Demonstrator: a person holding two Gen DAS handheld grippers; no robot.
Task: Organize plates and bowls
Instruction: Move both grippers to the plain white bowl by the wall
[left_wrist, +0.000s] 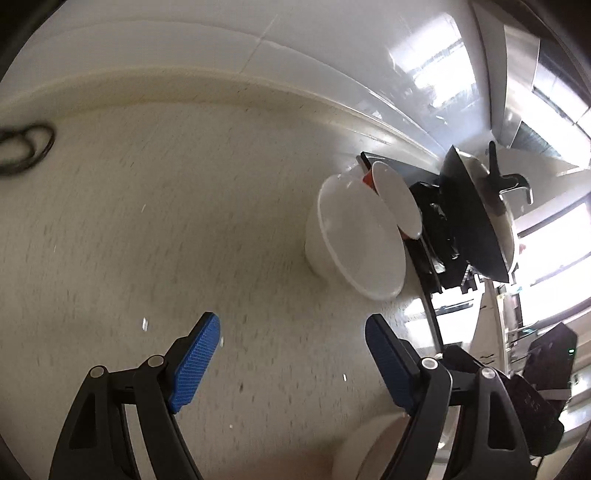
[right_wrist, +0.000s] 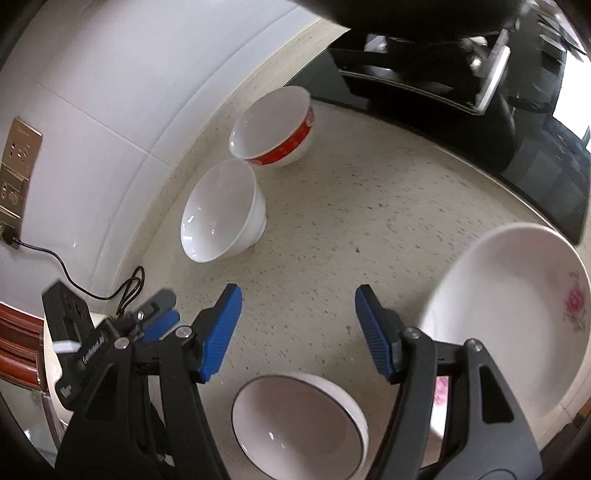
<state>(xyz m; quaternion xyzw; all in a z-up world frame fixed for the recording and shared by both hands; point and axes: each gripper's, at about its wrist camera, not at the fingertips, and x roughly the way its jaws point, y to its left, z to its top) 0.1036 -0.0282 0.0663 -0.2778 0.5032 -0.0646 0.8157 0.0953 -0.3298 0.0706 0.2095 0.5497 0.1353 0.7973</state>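
Note:
In the right wrist view a plain white bowl (right_wrist: 221, 214) and a red-banded white bowl (right_wrist: 275, 127) stand side by side near the wall. A dark-rimmed white bowl (right_wrist: 299, 424) sits just below my open, empty right gripper (right_wrist: 297, 325). A flowered white plate (right_wrist: 517, 325) lies to its right. My left gripper (right_wrist: 162, 321) shows at the lower left. In the left wrist view my left gripper (left_wrist: 291, 362) is open and empty over the counter; the white bowl (left_wrist: 354, 240) and red-banded bowl (left_wrist: 397, 201) lie ahead to the right.
A black stove top (right_wrist: 461, 110) with a pan (left_wrist: 476, 218) borders the counter (right_wrist: 369, 221) behind the bowls. A wall socket (right_wrist: 16, 173) with a black cable (right_wrist: 122, 291) is at the left. Another white dish edge (left_wrist: 369, 450) shows low in the left wrist view.

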